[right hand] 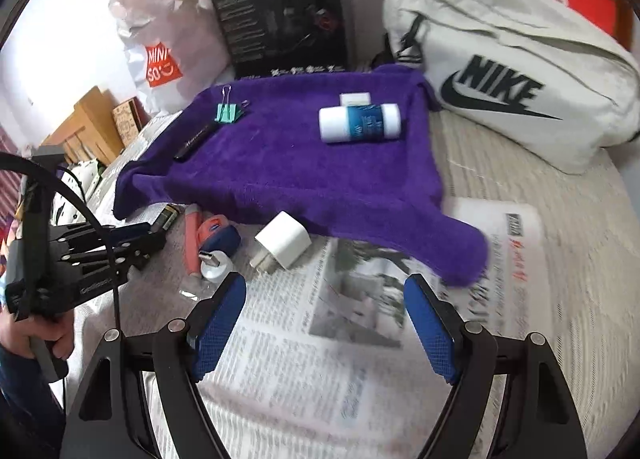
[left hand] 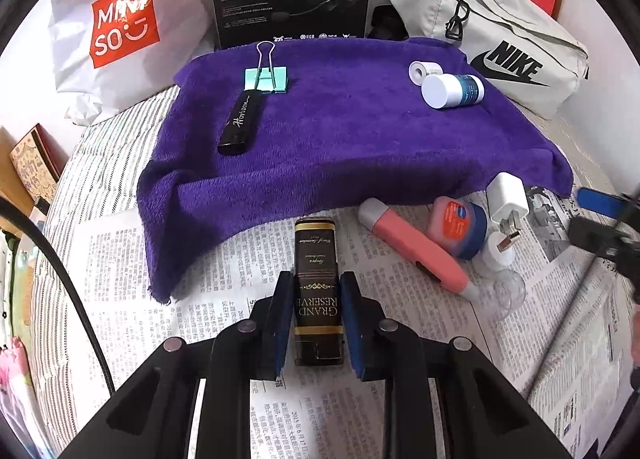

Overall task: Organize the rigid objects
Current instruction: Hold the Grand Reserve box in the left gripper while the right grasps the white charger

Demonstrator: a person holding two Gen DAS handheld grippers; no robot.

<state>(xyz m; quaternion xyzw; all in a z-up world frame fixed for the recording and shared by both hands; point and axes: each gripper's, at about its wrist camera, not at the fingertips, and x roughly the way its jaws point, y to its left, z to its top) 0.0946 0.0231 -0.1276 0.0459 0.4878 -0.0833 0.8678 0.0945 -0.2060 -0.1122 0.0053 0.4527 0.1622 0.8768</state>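
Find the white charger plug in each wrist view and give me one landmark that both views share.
Left wrist view: the white charger plug sits at the right, on the newspaper just below the purple towel's front edge, beside the round pink and blue tin.
Right wrist view: the plug lies left of centre, just beyond the open right gripper.
Shared landmark: the purple towel.

Purple towel (left hand: 340, 131), mint-green binder clip (left hand: 267, 79), black box with gold lettering (left hand: 318, 275), pink tube (left hand: 416, 251), white charger (right hand: 283, 245), black-printed newspaper (right hand: 320, 359), blue-padded gripper fingers (right hand: 432, 331)
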